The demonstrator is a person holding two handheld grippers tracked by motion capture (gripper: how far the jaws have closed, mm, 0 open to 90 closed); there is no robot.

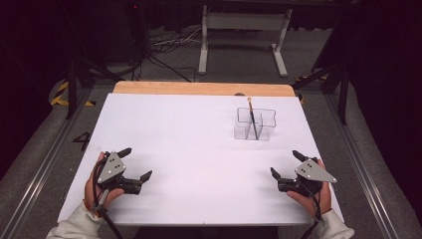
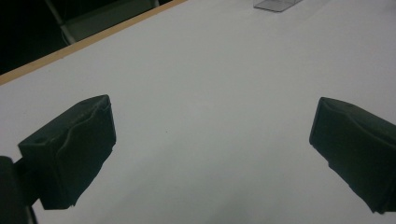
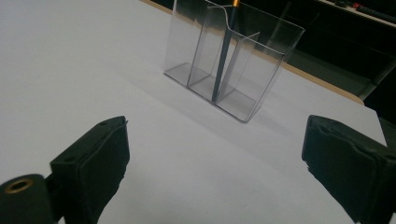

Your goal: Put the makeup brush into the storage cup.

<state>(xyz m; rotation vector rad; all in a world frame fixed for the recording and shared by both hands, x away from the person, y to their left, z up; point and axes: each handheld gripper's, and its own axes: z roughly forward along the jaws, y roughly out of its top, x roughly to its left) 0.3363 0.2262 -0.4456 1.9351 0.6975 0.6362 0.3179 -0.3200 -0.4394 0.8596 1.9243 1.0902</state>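
Up toward one o'clock on the white table (image 1: 199, 149) we see a clear plastic organizer (image 1: 255, 124) with several compartments, standing upright and well apart from both of our tools. A dark-handled brush (image 1: 252, 118) stands in it, leaning slightly, its orange ferrule and pale tip rising above the rim; in the right gripper view the organizer (image 3: 233, 60) sits at twelve o'clock, and the brush (image 3: 224, 56) rests with its lower end on the floor of a middle compartment, beside an inner divider. Closer to us, our right gripper (image 1: 287, 164) lies at about four o'clock on the table, held in our right hand (image 1: 311, 191), its jaws spread wide with nothing between them; the same wide gap shows in the right gripper view, where bare white surface lies between the two black pads. Our left gripper (image 1: 135, 163) sits at about eight o'clock, held in our left hand (image 1: 99, 186), its jaws likewise spread apart and empty. In the left gripper view a corner of the organizer (image 2: 275, 4) shows at one o'clock, far off, and the table's wooden edge (image 2: 93, 39) runs across at eleven o'clock. Beyond the table at twelve o'clock stands a white metal frame (image 1: 244, 35) on the grey floor, with cables (image 1: 169, 42) lying at eleven o'clock.
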